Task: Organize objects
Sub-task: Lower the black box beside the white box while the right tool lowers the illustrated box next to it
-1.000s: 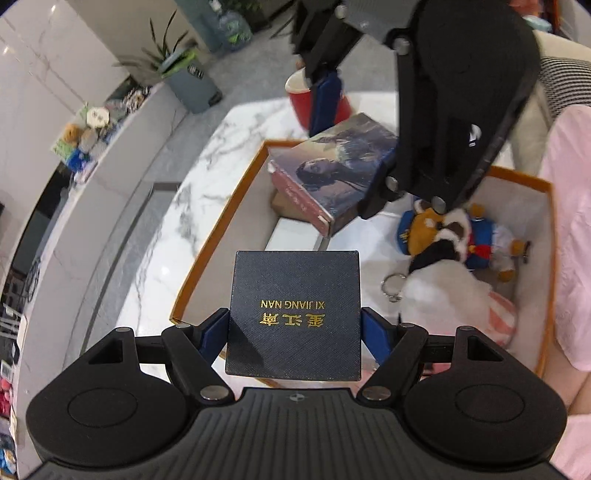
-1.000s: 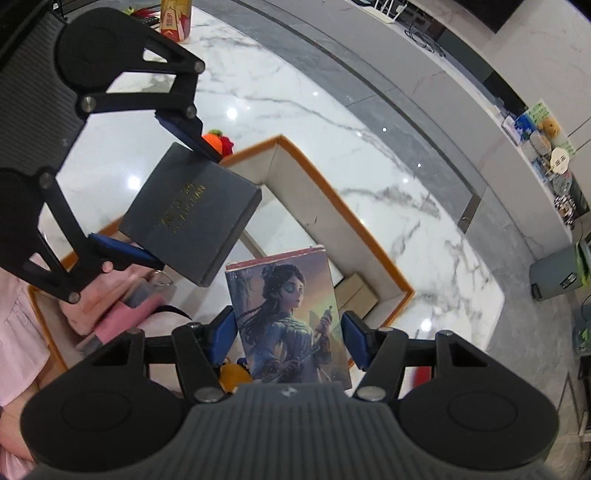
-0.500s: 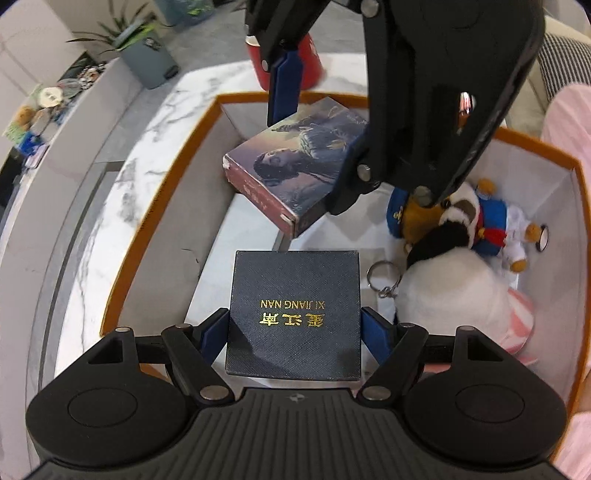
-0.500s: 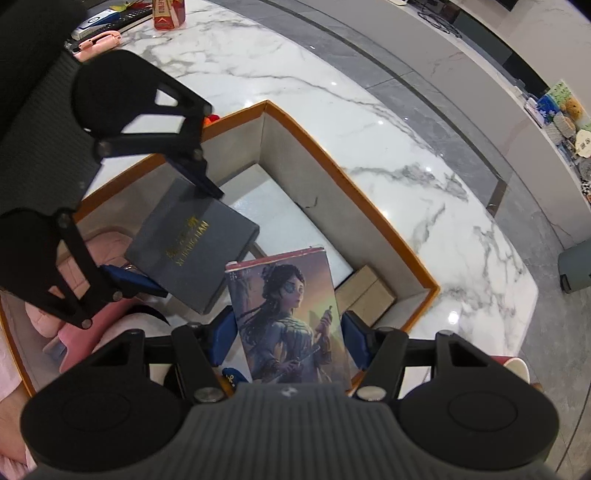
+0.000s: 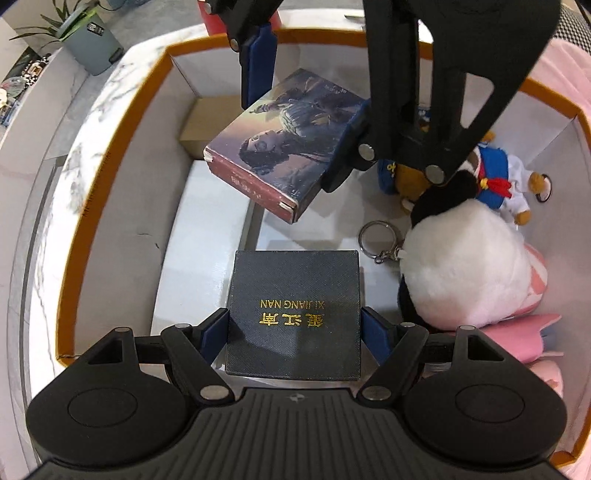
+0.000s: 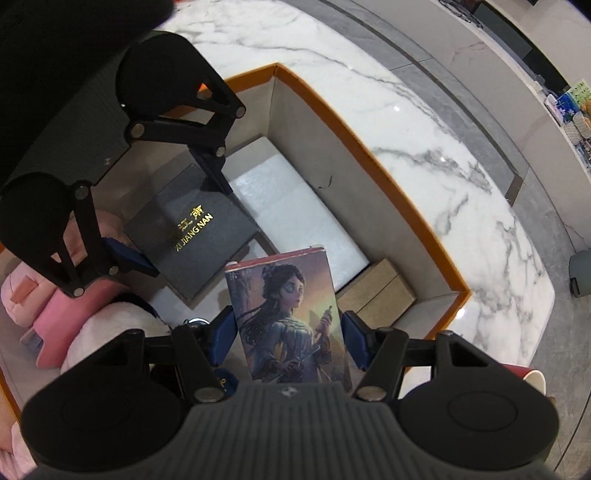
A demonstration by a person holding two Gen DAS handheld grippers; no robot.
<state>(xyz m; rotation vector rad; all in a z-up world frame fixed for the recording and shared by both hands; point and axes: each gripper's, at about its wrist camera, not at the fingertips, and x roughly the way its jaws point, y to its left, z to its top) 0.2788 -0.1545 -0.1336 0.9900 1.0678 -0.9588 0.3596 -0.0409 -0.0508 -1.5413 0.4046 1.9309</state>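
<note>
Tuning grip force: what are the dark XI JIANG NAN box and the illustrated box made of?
Dark box: likely rigid board in textured leatherette, matte woven grain, gold foil lettering. Illustrated box: printed cardboard, slight sheen, with scuffed pale corners.

A white, grey-veined marble counter (image 6: 424, 155) gleams with light spots. Grey floor (image 6: 406, 48) lies beyond; at eleven o'clock in the left view, a grey bin (image 5: 92, 44) beside a plant (image 5: 44, 29).
</note>
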